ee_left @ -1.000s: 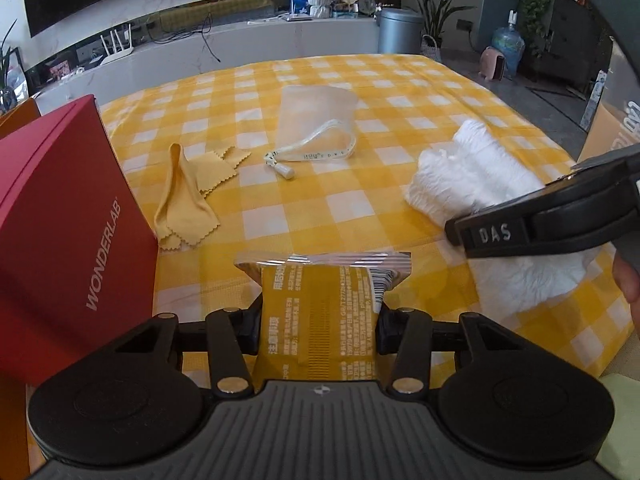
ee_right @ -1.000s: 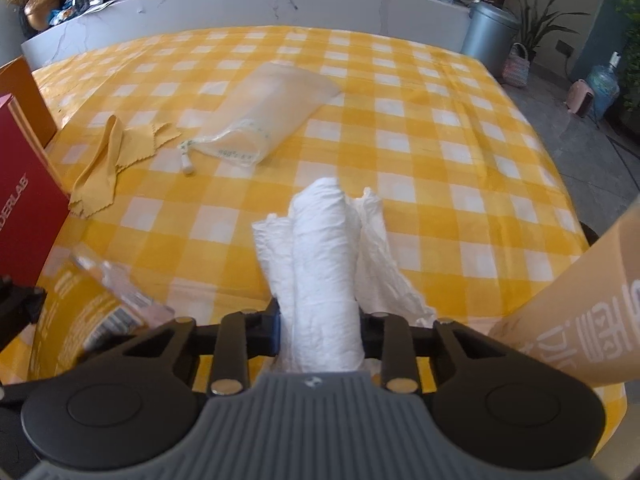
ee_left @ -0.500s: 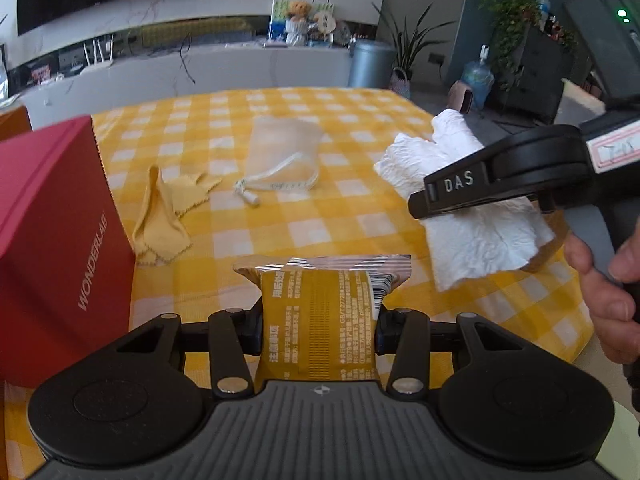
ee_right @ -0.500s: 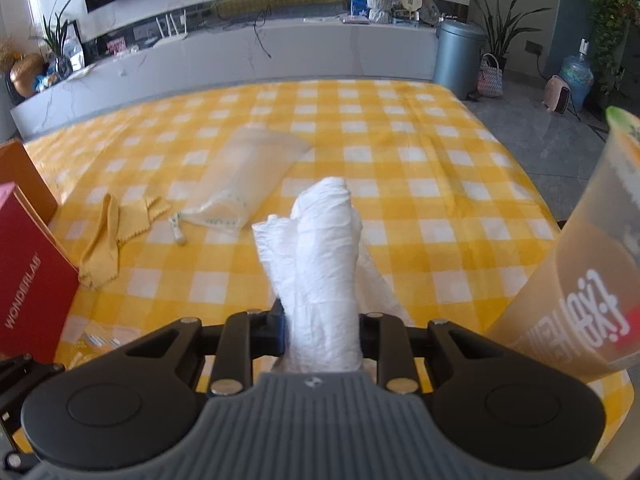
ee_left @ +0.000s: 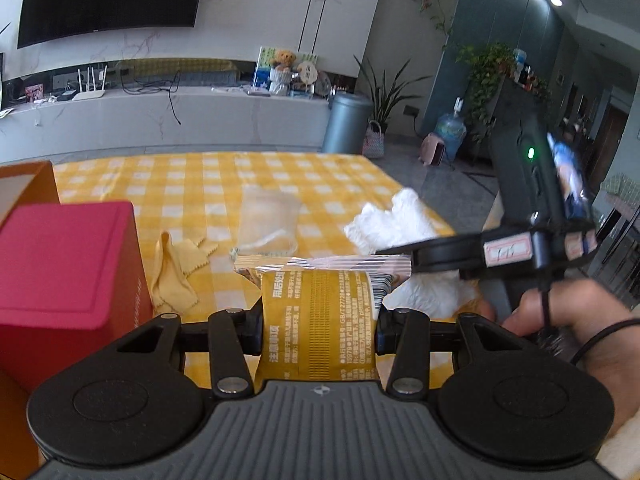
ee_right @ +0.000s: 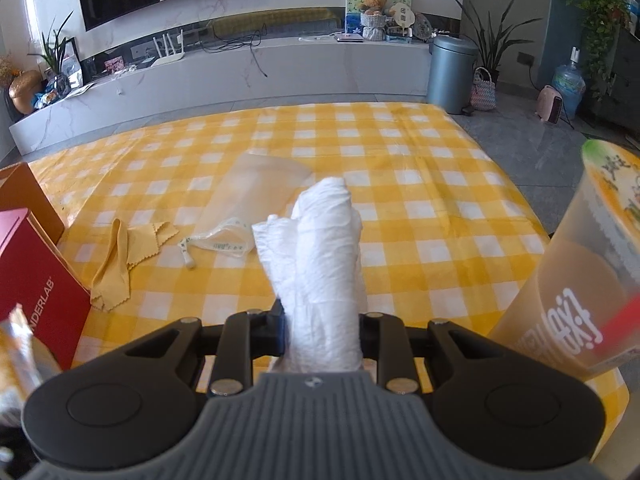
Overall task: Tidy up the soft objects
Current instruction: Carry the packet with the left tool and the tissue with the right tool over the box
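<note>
The left gripper (ee_left: 319,322) clamps its jaws on a yellow snack packet (ee_left: 320,320), its long axis running straight out ahead, above the checked surface (ee_right: 400,208). The right gripper (ee_right: 322,330) pinches a crumpled white plastic bag (ee_right: 324,264), likewise pointing forward. The red box (ee_left: 60,264) stands just left of the left jaws, likely the nearer destination.
</note>
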`<state>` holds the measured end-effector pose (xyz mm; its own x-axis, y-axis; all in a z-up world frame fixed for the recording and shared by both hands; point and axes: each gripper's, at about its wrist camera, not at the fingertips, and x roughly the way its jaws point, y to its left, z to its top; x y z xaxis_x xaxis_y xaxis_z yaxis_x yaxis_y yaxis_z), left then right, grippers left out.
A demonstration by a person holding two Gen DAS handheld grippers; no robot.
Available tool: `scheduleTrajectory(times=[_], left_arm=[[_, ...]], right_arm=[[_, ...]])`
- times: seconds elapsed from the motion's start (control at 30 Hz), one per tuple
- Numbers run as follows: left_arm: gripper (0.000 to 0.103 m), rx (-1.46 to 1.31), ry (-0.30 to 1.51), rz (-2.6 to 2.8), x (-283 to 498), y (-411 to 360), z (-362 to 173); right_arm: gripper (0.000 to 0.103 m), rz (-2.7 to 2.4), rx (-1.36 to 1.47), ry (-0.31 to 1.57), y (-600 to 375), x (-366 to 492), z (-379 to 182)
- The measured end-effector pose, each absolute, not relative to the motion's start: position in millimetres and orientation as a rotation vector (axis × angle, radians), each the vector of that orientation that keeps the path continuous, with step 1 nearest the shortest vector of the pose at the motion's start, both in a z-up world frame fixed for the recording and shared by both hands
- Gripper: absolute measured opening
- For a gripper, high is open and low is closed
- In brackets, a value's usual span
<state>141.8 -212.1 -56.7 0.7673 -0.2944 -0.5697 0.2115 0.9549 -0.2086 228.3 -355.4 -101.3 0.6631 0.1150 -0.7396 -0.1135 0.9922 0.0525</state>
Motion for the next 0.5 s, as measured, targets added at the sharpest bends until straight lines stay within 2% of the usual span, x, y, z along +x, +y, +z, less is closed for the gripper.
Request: scheduleTrajectory(times=[0.5], left_arm=[[0.051, -0.163, 0.594, -0.222, 126, -137, 19]], right_arm=[[0.024, 0.220, 0.111, 0.616, -318, 180, -25]])
